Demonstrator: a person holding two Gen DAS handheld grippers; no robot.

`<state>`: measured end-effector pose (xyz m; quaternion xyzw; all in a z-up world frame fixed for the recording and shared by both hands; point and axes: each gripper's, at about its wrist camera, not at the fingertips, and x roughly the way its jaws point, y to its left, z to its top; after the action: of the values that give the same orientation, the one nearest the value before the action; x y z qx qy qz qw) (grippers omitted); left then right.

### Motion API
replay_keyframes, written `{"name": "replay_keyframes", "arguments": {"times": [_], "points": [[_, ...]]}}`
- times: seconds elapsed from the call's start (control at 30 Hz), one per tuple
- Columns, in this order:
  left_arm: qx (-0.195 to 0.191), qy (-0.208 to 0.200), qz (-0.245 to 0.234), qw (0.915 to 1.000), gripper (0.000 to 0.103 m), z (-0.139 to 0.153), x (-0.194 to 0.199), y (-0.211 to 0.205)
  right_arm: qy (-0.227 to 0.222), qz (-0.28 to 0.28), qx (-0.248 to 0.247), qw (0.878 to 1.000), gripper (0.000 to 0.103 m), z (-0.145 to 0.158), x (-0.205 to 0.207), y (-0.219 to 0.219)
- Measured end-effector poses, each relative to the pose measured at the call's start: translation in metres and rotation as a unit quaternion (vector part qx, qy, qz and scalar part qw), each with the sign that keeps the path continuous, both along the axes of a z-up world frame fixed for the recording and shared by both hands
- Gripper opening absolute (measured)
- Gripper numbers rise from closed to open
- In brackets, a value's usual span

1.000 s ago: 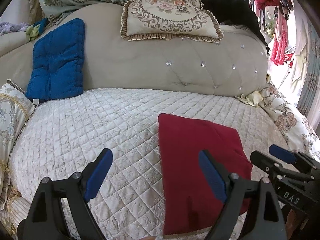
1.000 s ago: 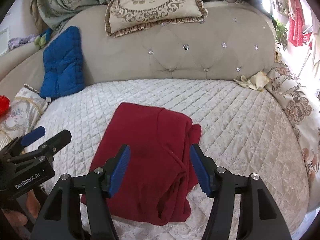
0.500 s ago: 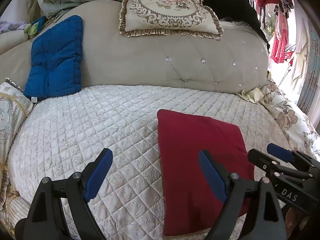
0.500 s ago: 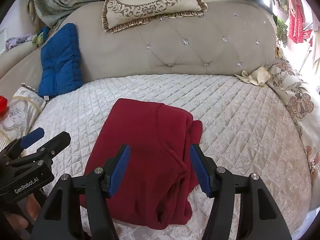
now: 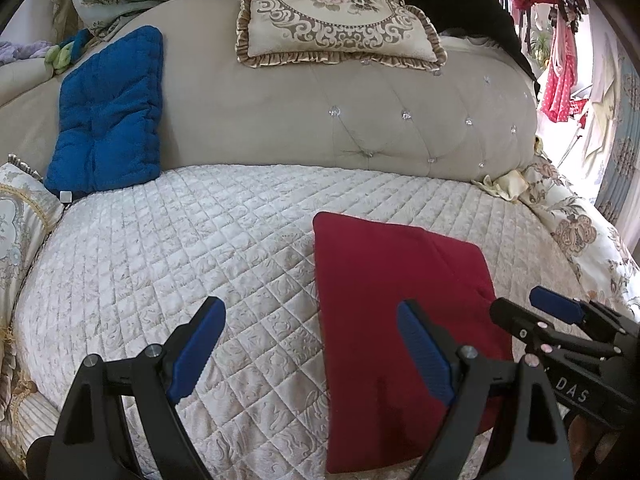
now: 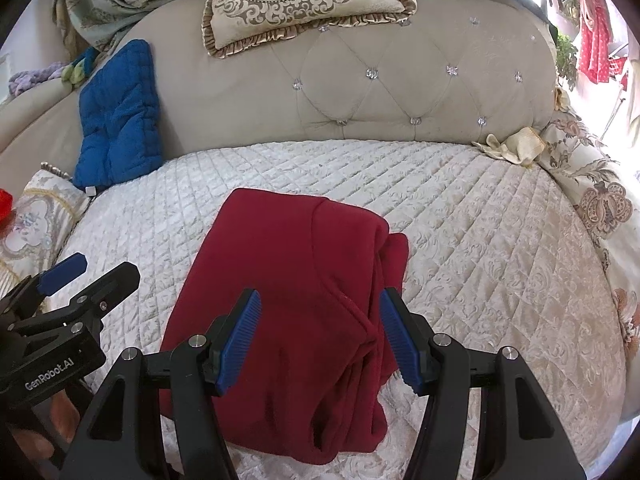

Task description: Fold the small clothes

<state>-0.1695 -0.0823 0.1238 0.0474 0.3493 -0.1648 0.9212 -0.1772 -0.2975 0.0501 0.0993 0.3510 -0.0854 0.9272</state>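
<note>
folded red garment (image 6: 296, 304) on the quilt (image 5: 168, 264)
both grippers released: right gripper (image 6: 320, 336) straddles its near part, left gripper (image 5: 308, 352) over its left edge.

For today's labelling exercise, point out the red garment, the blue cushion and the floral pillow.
red garment (image 6: 288, 280), right wrist view, on its flat folded top layer.
blue cushion (image 5: 108, 116), left wrist view, on its quilted middle.
floral pillow (image 5: 336, 12), left wrist view, on its patterned centre.
</note>
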Motion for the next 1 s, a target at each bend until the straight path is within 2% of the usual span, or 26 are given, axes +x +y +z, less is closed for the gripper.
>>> {"name": "replay_keyframes", "arguments": {"times": [1.0], "points": [[-0.006, -0.003, -0.009, 0.9999, 0.091, -0.0005, 0.0027, 0.0005, 0.008, -0.004, 0.003, 1.000, 0.041, -0.0027, 0.0049, -0.0045]]}}
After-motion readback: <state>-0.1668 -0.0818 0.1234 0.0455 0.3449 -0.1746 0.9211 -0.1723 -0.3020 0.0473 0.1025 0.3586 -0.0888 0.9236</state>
